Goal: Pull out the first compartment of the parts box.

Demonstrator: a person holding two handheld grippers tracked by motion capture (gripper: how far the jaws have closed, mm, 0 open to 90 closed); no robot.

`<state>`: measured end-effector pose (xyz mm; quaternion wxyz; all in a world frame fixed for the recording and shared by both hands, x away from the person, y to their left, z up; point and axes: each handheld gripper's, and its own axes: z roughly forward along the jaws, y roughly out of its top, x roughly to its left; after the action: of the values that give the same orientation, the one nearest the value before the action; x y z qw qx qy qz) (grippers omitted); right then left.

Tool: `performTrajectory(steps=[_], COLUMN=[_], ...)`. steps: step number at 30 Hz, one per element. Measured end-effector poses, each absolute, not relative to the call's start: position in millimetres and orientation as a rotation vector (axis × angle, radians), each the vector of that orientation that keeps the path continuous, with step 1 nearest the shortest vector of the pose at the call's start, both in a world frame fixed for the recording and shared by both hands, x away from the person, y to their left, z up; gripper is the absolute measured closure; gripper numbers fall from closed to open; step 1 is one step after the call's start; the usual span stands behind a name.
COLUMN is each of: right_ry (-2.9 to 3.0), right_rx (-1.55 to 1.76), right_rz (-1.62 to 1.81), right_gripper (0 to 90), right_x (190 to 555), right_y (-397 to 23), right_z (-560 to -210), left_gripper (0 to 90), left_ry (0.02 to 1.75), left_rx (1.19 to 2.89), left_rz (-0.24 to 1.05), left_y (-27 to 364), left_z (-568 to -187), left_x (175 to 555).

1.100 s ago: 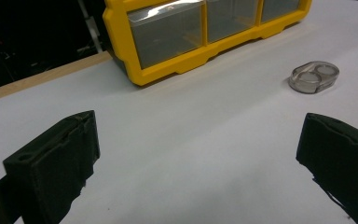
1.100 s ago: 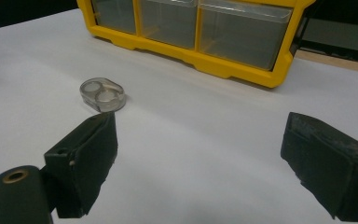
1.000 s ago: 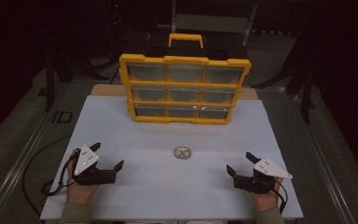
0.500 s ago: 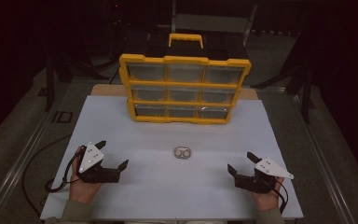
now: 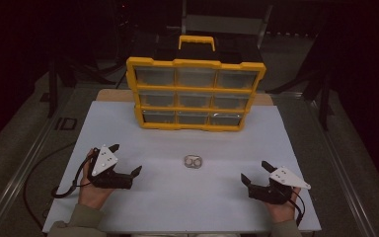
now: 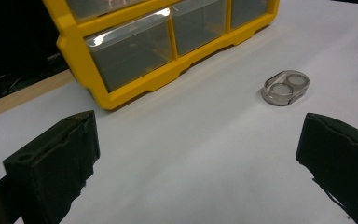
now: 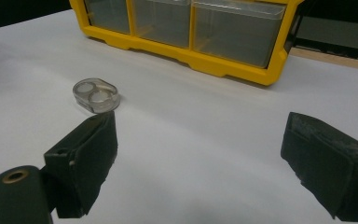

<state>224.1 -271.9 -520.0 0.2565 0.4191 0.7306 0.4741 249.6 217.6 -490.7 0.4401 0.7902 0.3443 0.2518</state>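
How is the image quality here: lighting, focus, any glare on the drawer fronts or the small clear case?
High view: the white table is evenly lit, the surroundings nearly black, the picture soft. Left gripper view: the clear case is fairly sharp with a faint shadow; the yellow organizer drawers show pale sheen. Right gripper view: the near jaws look soft and the table brightens toward the top left.

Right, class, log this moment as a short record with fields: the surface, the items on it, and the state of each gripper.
surface: white table top
cabinet: yellow drawer cabinet, upright at the far side, clear drawers shut
small item: clear case holding two round discs, lying flat in front of the cabinet
left gripper: jaws open, holding nothing, apart from the case
right gripper: jaws open, holding nothing, apart from the case
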Motion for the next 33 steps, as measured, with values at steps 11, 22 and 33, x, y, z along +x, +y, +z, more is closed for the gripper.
performTrajectory(steps=[11,22,33], right_ry=[1.981,1.983,1.983], right_rx=[1.14,1.141,1.145], right_rz=[1.283,1.282,1.279], right_gripper=[10.8,10.7,10.7], right_x=[224.5,224.7,224.8], right_y=[-272.5,-272.1,-272.0], right_z=[-520.7,-521.0,-521.2], left_gripper=[0.3,0.3,0.3], left_ry=[0.82,0.792,0.753], left_rx=[1.991,2.01,2.019], left_rz=[0.616,0.617,0.632], left_y=[204.1,194.2,180.7], left_z=[-493.0,-493.2,-487.2], left_x=[263.1,278.4,293.9])
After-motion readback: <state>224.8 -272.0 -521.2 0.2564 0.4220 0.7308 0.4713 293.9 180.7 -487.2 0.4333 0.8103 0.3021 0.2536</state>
